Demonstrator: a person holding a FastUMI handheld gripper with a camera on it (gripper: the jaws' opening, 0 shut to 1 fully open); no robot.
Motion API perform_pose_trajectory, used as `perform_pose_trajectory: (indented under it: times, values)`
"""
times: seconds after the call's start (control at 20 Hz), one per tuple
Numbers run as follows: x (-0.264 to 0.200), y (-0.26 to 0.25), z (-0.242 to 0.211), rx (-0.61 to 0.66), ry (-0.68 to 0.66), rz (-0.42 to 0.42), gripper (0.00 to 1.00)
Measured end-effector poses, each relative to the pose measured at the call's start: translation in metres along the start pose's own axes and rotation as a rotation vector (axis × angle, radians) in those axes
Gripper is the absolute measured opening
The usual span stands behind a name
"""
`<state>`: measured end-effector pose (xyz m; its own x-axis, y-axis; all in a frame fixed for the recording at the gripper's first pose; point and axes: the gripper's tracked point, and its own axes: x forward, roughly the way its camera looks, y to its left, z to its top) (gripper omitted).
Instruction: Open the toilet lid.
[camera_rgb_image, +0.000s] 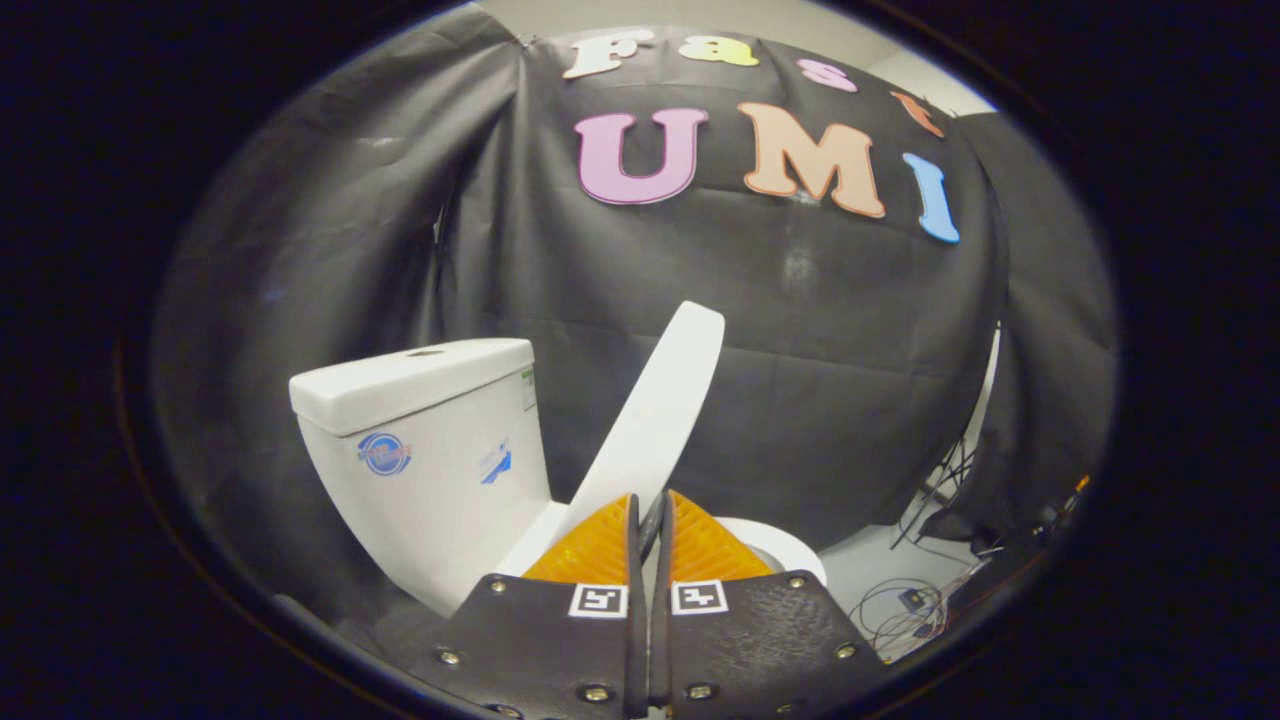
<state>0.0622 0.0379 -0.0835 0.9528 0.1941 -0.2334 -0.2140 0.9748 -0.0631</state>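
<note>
The white toilet lid (655, 410) stands partly raised, seen edge-on, and slants up from the bowl toward the cistern (430, 450). My gripper (652, 500) is shut, with only a thin dark slit between its fingers and nothing held in it. The fingertips (610, 535) sit right at the lid's lower part and look to be against it; the contact itself is hidden. The white seat ring (785, 550) shows just beyond the right finger.
The cistern stands close on the left behind the lid. Black booth cloth (820, 400) hangs behind the toilet. Loose cables (915, 600) and small devices lie on the pale floor to the right.
</note>
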Motion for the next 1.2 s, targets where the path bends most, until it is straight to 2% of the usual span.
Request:
perform_pose_trajectory:
  times: [0.2, 0.95, 1.2]
  values:
    - [0.001, 0.014, 0.008, -0.006, -0.033, 0.029, 0.02]
    - [0.003, 0.089, 0.029, -0.15, -0.11, 0.134, 0.02]
    - [0.003, 0.108, 0.029, -0.139, -0.114, 0.164, 0.02]
